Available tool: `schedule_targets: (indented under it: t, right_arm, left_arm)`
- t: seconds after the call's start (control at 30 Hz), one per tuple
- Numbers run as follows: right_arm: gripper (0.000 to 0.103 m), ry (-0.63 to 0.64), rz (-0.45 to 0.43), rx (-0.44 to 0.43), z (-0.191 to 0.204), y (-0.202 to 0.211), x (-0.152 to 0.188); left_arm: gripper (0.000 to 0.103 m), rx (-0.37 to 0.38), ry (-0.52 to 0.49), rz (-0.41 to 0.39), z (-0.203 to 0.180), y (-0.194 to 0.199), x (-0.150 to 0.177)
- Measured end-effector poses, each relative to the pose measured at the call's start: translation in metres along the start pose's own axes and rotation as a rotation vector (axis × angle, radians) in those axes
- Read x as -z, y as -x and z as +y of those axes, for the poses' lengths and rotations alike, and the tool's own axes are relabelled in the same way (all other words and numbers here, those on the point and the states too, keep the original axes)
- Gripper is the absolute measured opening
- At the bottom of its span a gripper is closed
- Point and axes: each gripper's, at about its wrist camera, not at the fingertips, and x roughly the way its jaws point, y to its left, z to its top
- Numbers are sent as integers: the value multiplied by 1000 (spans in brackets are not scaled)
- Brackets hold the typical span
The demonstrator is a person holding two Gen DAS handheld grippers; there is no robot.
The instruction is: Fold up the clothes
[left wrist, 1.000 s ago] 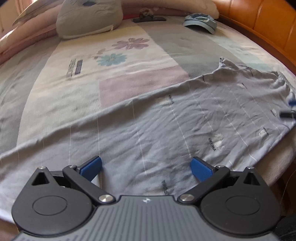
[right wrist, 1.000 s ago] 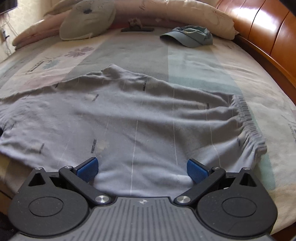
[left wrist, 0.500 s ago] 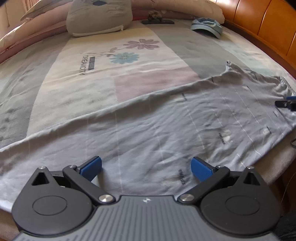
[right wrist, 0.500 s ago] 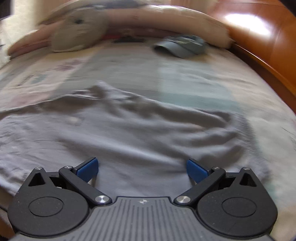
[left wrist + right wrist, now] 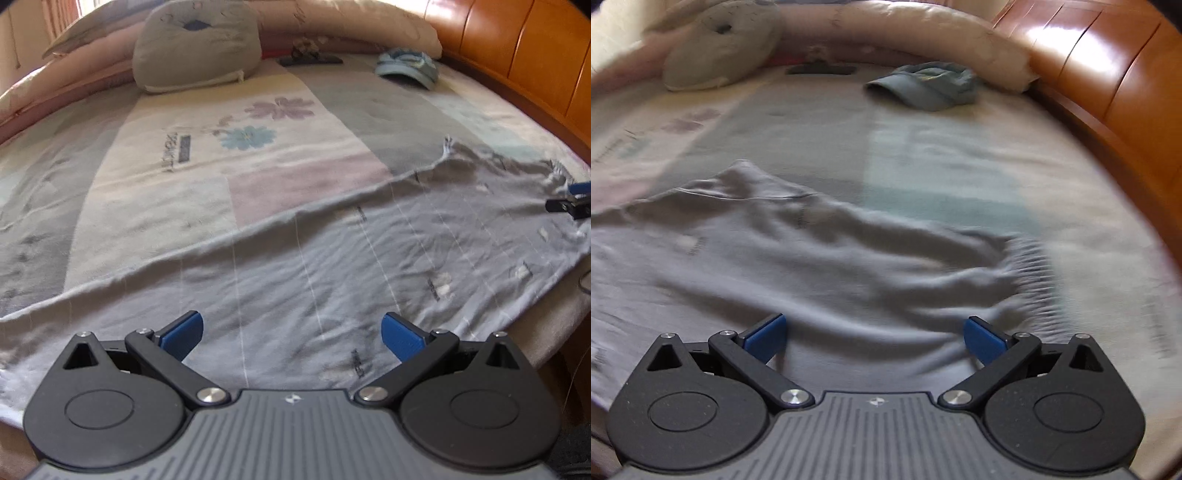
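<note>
While the grey trousers point(image 5: 332, 266) lie flat along the bed's point(image 5: 258, 110) near edge, long axis running left to right, the left gripper point(image 5: 291, 334) hovers wide over the legs and the right gripper point(image 5: 873, 338), equally wide, over the waistband end point(image 5: 1034, 273).

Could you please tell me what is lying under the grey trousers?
The grey trousers lie spread on the patchwork bedsheet, which shows bare beyond their far edge. Whatever sits directly beneath the fabric is covered, so anything else there cannot be seen.
</note>
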Motion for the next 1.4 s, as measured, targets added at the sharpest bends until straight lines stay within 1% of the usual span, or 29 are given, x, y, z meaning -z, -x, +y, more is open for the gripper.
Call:
schedule_targets:
  t: [0.1, 0.17, 0.2, 0.27, 0.37, 0.47, 0.53, 0.57, 0.63, 0.73, 0.8, 0.93, 1.03, 1.1, 1.2, 1.27, 1.4]
  right_arm:
    - [103, -3, -53, -137, 20, 22, 3]
    - [103, 14, -59, -227, 43, 25, 9]
    - [103, 23, -51, -251, 54, 24, 13]
    - [103, 37, -25, -258, 70, 20, 22]
    - [103, 41, -22, -238, 73, 25, 35]
    - [103, 42, -6, -210, 72, 31, 42]
    - [103, 50, -4, -190, 75, 36, 36]
    - [103, 57, -22, -193, 77, 38, 33]
    - [103, 69, -59, -227, 85, 40, 23]
    - [103, 90, -81, -290, 107, 36, 10]
    - [103, 119, -78, -316, 123, 32, 5]
    - [103, 208, -36, -315, 152, 21, 9]
    - [103, 195, -39, -320, 153, 19, 15]
    - [103, 181, -27, -328, 151, 17, 13]
    - [103, 194, -20, -325, 153, 17, 12]
    - [103, 196, -16, -325, 154, 18, 12]
    - [103, 191, -21, -319, 155, 19, 14]
  left_arm:
    - [102, 19, -4, -15, -1, -3, -6]
    - [102, 30, -16, -12, -6, -8, -10]
    - [102, 36, -24, -9, -8, -10, -10]
    - [102, 43, -35, 0, -10, -13, -9]
    - [102, 26, -28, 42, -5, -17, 1]
    - [102, 11, -10, 62, 4, -15, 10]
    - [102, 14, -3, 41, 8, -10, 9]
    - [102, 14, 1, 28, 10, -9, 8]
    - [102, 22, 8, 21, 10, -10, 6]
    - [102, 35, 19, 12, 11, -11, 5]
    - [102, 48, 30, 26, 12, -12, 12]
    - [102, 28, 23, 33, 15, -2, 30]
    - [102, 55, 62, 26, 27, 13, 33]
    - [102, 59, 101, -8, 36, 21, 30]
    - [102, 46, 165, 12, 49, 17, 31]
    - [102, 66, 239, 42, 56, 15, 41]
    - [102, 70, 264, 19, 65, 25, 47]
